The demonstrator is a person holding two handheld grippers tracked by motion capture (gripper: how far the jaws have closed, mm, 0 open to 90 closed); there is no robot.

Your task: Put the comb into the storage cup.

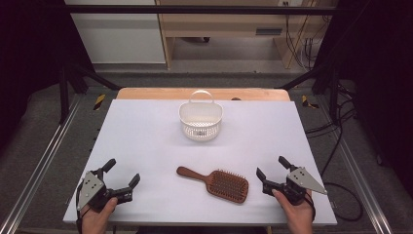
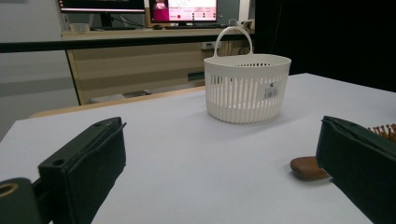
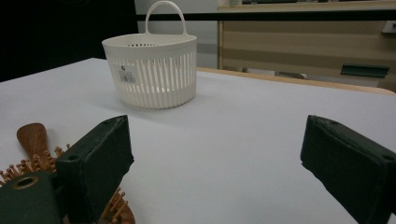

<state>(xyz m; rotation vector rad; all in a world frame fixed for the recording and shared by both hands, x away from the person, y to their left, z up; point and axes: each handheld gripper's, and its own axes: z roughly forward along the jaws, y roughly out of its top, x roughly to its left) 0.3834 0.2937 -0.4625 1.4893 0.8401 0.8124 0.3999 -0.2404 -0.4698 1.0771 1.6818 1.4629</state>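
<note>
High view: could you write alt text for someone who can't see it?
A wooden hairbrush lies bristles up near the front of a white table, between two open hand-held grippers, the left gripper and the right gripper. A white slotted basket with a handle stands farther back, at the middle.

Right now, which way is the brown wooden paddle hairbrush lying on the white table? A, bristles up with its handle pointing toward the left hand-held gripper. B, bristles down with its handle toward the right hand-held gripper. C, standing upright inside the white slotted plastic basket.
A: the brown wooden paddle hairbrush lies flat with its bristles up, its handle toward the left hand-held gripper, apart from the white slotted plastic basket.
</note>
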